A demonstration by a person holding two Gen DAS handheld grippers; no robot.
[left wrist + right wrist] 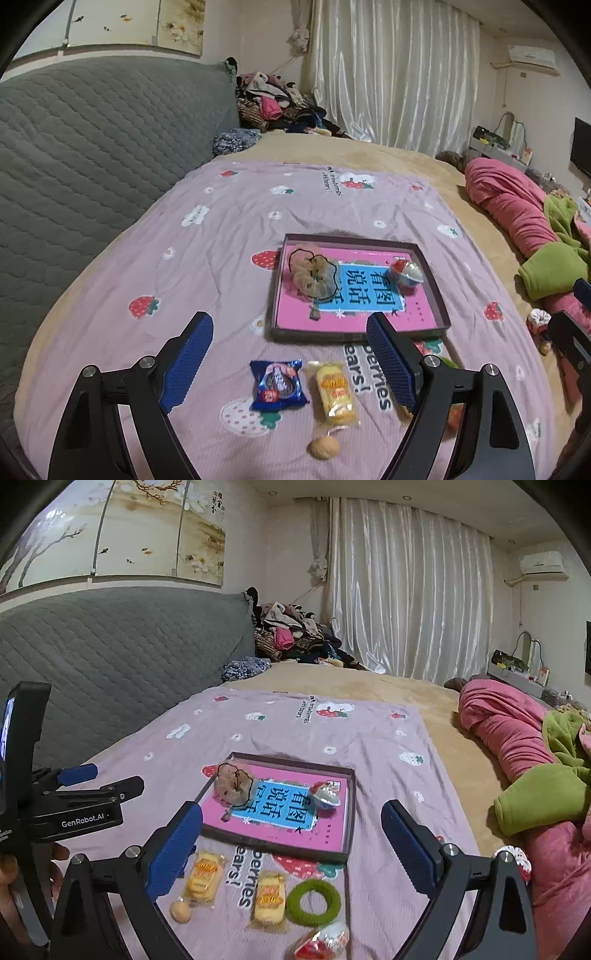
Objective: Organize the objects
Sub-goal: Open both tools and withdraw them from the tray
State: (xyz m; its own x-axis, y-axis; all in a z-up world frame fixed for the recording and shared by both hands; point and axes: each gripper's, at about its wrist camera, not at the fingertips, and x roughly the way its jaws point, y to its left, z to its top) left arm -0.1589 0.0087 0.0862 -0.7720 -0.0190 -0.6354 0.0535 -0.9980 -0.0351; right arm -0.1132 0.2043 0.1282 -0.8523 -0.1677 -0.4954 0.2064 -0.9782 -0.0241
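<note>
Both grippers hover wide apart and empty, the left gripper point(290, 354) over the blue snack packet point(277, 384), the right gripper point(291, 843) above two yellow snack packs point(204, 878). The shallow tray point(349, 808) ahead already holds one beige scrunchie point(234, 783) and one foil-wrapped ball point(325, 794). Loose on the strawberry bedsheet point(384, 746): one green hair ring point(313, 901), one small nut point(181, 910), one more foil ball point(325, 941). Risk: crinkly wrappers could slip from the pads, and soft bedding may tilt the tray.
</note>
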